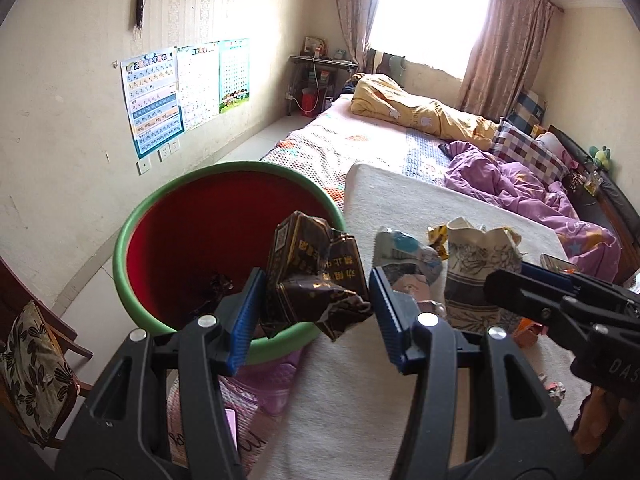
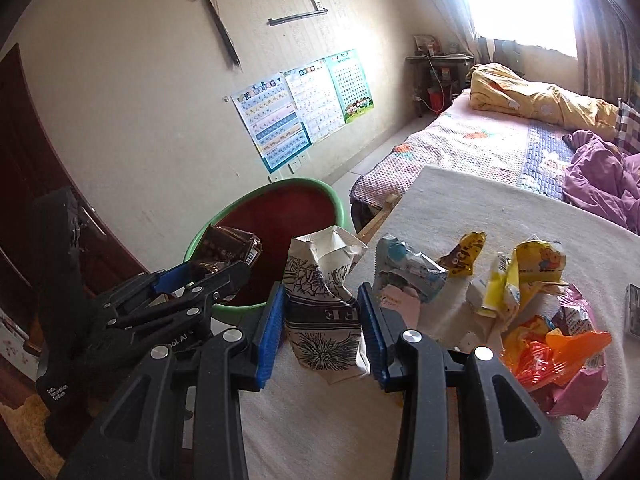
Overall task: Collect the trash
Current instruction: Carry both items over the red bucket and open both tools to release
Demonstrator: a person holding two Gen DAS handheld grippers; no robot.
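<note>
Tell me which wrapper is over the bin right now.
The dark brown wrapper in the left gripper: it hangs over the green-rimmed bin. The white floral bag in the right gripper is above the table.

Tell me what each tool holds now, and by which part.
The left tool grips the crumpled dark brown wrapper by its lower sides. The right tool grips the white flower-printed paper bag by its middle sides.

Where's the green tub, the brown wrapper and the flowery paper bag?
green tub [image 1: 132, 236], left wrist view, left rim.
brown wrapper [image 1: 316, 272], left wrist view, printed front.
flowery paper bag [image 2: 324, 320], right wrist view, middle.
</note>
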